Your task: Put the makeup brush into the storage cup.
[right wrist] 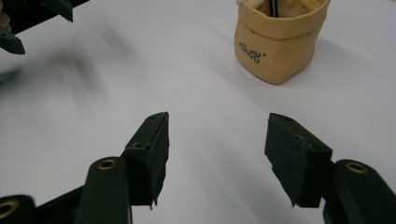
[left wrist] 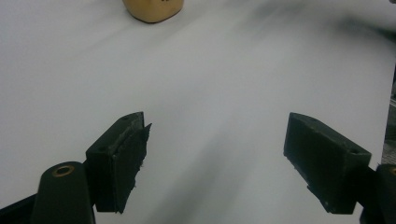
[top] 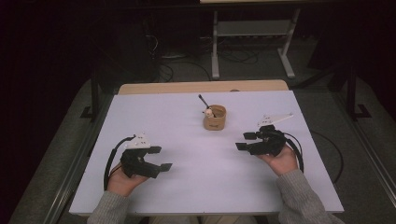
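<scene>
The left gripper (top: 160,158) rests low on the white table (top: 187,186) at about 8 o'clock, its jaws spread wide with nothing between them. The right gripper (top: 243,141) sits at about 4 o'clock, jaws likewise spread and empty. Between and beyond them, toward 12 o'clock, stands the small tan pouch (top: 215,118), upright, with a dark stick (top: 203,101) leaning out toward 11 o'clock beside a pale object I cannot identify.

The right gripper is the nearer one (its own view shows the pouch (right wrist: 279,39) up at 1 o'clock). I judge the reach has not begun. To do it well, approach from above the rim, close on the stick rather than the soft wall, and lift along its lean so the pouch stays upright.

Bare table lies all round the pouch, well away from every edge.
</scene>
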`<state>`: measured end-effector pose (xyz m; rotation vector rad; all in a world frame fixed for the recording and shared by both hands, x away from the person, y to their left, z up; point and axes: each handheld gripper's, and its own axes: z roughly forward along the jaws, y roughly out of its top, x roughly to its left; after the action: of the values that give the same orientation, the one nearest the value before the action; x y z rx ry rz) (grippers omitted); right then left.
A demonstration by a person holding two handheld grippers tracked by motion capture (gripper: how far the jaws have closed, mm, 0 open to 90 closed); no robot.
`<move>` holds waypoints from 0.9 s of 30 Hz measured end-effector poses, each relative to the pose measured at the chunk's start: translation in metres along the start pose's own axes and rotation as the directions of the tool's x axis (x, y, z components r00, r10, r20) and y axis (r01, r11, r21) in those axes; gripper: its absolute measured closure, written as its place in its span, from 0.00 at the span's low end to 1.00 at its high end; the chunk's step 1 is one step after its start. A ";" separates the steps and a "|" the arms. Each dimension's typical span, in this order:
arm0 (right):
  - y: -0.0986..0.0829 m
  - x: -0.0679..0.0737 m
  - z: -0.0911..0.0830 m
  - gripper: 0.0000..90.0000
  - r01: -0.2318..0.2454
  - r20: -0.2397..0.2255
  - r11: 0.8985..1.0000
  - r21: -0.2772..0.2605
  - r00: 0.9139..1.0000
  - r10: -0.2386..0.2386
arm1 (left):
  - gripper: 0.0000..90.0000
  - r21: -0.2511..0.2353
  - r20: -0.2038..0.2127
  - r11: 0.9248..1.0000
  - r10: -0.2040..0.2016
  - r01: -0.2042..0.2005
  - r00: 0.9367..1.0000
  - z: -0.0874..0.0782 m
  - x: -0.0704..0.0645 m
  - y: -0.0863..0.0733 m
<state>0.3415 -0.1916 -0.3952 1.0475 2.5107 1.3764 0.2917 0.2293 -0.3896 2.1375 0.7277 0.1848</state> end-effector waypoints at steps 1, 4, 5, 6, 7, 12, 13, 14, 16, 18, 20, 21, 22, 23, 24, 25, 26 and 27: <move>-0.001 0.000 0.000 0.43 0.003 0.000 1.000 0.002 1.000 -0.003 | 0.23 0.000 -0.001 1.000 -0.001 0.001 1.000 0.000 0.000 0.000; -0.004 0.001 -0.001 0.42 -0.007 0.001 1.000 0.005 1.000 0.007 | 0.23 -0.002 -0.005 1.000 0.003 -0.003 1.000 -0.001 0.000 0.000; -0.005 0.001 -0.001 0.42 -0.006 0.002 1.000 0.003 1.000 0.006 | 0.23 -0.001 -0.006 1.000 0.000 0.000 1.000 -0.001 0.000 -0.001; -0.006 0.002 -0.001 0.42 -0.005 0.003 1.000 0.001 1.000 0.005 | 0.23 -0.003 -0.006 1.000 -0.003 0.002 1.000 -0.001 0.000 -0.001; -0.007 0.002 -0.001 0.42 -0.002 0.006 1.000 -0.001 1.000 0.002 | 0.23 -0.003 -0.006 1.000 -0.001 0.001 1.000 -0.001 0.000 -0.001; -0.011 0.005 -0.002 0.42 -0.002 0.010 1.000 0.012 1.000 0.001 | 0.23 0.000 -0.006 1.000 0.001 -0.001 1.000 0.000 -0.001 -0.001; -0.012 0.005 -0.002 0.42 0.005 0.011 1.000 0.003 1.000 -0.005 | 0.23 -0.002 -0.006 1.000 0.000 0.000 1.000 0.000 -0.001 -0.001; -0.012 0.006 -0.002 0.42 0.000 0.008 1.000 0.005 1.000 0.000 | 0.23 -0.002 -0.006 1.000 0.001 -0.001 1.000 0.000 0.000 -0.001; -0.015 0.007 -0.003 0.42 0.000 0.010 1.000 0.007 1.000 0.000 | 0.23 -0.003 -0.007 1.000 0.000 0.000 1.000 0.000 0.000 -0.001; -0.018 0.007 -0.003 0.42 0.002 0.009 1.000 0.004 1.000 -0.002 | 0.23 -0.006 -0.008 1.000 -0.002 0.002 1.000 0.000 -0.001 -0.002; -0.020 0.007 -0.004 0.42 0.000 0.005 1.000 0.000 1.000 0.000 | 0.23 -0.006 -0.007 1.000 -0.003 0.003 1.000 0.000 -0.001 -0.002; -0.021 0.007 -0.004 0.41 -0.006 0.004 1.000 0.003 1.000 0.006 | 0.23 -0.005 -0.007 1.000 0.000 -0.001 1.000 0.000 -0.001 -0.002; -0.022 0.008 -0.004 0.41 -0.013 0.003 1.000 0.012 1.000 0.013 | 0.23 -0.005 -0.007 1.000 -0.001 0.001 1.000 0.000 -0.001 -0.002; -0.023 0.008 -0.004 0.41 -0.012 0.000 1.000 0.006 1.000 0.012 | 0.23 -0.004 -0.007 1.000 -0.001 0.001 1.000 0.000 -0.001 -0.002; -0.024 0.008 -0.004 0.41 -0.013 -0.005 1.000 0.000 1.000 0.013 | 0.23 -0.005 -0.008 1.000 -0.004 0.004 1.000 0.000 -0.001 -0.002; -0.026 0.008 -0.005 0.41 -0.015 -0.007 1.000 0.005 1.000 0.015 | 0.23 -0.003 -0.008 1.000 -0.002 0.002 1.000 0.000 -0.001 -0.002; -0.027 0.008 -0.005 0.41 -0.017 -0.004 1.000 0.002 1.000 0.017 | 0.23 -0.002 -0.008 1.000 0.000 0.000 1.000 0.000 -0.001 -0.002; -0.028 0.008 -0.005 0.41 -0.016 -0.005 1.000 0.003 1.000 0.016 | 0.23 -0.001 -0.009 1.000 0.000 0.000 1.000 0.000 -0.001 -0.002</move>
<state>0.3187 -0.2006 -0.4118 1.0689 2.5145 1.3812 0.2904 0.2296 -0.3914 2.1367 0.7325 0.1953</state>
